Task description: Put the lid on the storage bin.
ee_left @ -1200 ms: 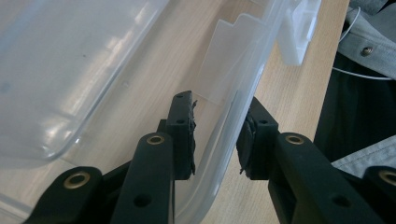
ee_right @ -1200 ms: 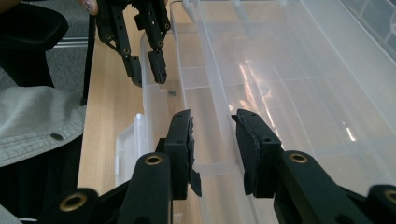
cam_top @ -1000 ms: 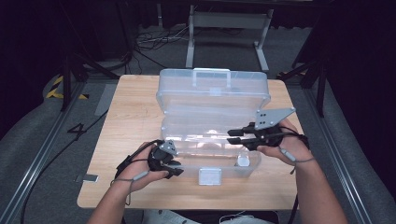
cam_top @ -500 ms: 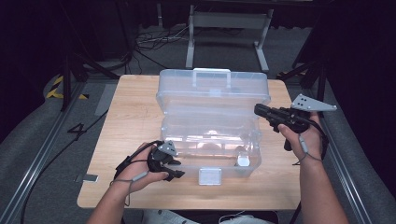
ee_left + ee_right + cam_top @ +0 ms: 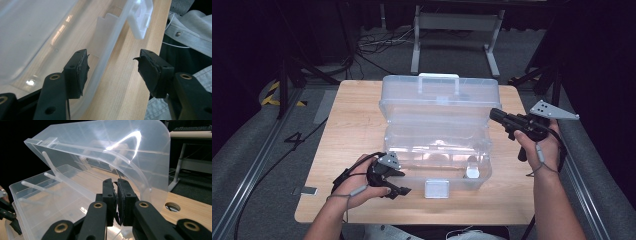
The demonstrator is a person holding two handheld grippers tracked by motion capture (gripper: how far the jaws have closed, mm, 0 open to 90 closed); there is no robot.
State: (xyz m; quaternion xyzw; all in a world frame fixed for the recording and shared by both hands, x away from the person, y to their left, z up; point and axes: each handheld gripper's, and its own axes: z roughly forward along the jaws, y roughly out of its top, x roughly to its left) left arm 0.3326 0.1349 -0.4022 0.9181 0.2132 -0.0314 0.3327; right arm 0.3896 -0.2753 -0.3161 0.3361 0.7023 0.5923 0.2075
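Observation:
A clear plastic toolbox [image 5: 437, 131] stands open on the wooden table, its lid [image 5: 439, 97] raised at the back. My left gripper [image 5: 403, 182] is at the box's front left corner. Its jaws have just been opening and stand open [image 5: 111, 60], with the box's front rim [image 5: 113, 42] between the pads, which do not press on it. My right gripper [image 5: 495, 114] hovers just off the box's right side, pointing at the lid [image 5: 100, 145]. Its jaws have just been closing and are shut [image 5: 117, 182] with nothing between them.
A white latch [image 5: 436, 188] hangs from the box's front wall, also seen in the left gripper view [image 5: 141, 15]. A small white piece [image 5: 472, 172] sits at the box's front right. The table [image 5: 357, 130] has a round hole [image 5: 172, 207]. A metal stand [image 5: 452, 20] is behind the table.
My right gripper has pulled out from over the open box to its right side, and its jaws have come together. The left hand has stayed at the front left corner.

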